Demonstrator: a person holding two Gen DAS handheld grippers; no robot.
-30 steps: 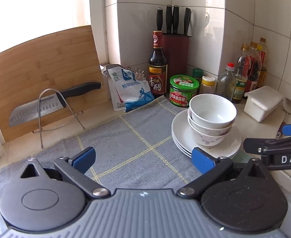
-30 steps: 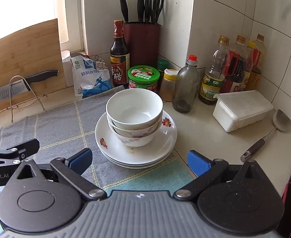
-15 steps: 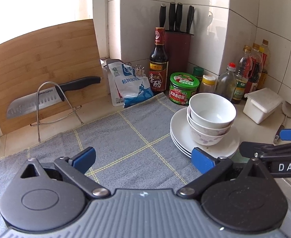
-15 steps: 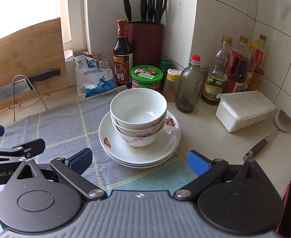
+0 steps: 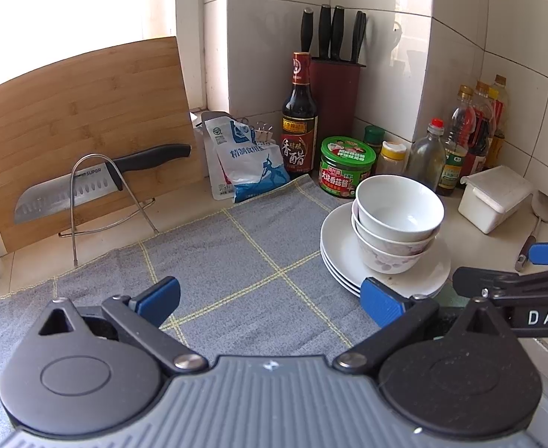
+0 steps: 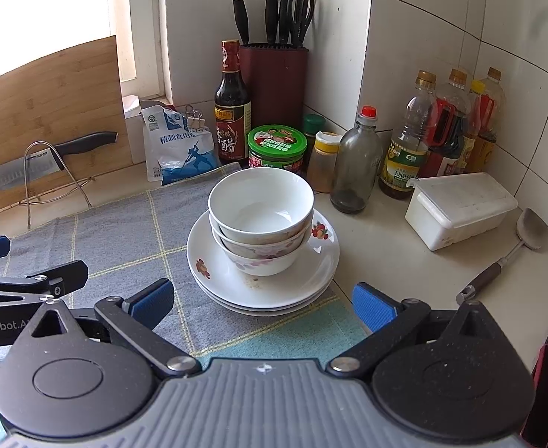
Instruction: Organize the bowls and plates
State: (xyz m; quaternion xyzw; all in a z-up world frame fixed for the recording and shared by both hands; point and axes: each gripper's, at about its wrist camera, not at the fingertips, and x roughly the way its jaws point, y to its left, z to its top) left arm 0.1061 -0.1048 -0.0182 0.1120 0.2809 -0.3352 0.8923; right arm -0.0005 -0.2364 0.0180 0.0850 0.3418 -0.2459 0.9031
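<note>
We have drawn closer to the nested white ceramic bowls on stacked white plates; both claws, right and left, stay spread and empty.

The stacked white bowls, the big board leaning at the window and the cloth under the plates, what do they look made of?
Stacked white bowls: likely glazed ceramic; glossy, with floral print on the lowest one.
Big leaning board: probably bamboo or wood; tan, matte, with banded grain.
Grey cloth with yellow grid lines: woven fabric, matte, with a soft rumpled edge.
</note>
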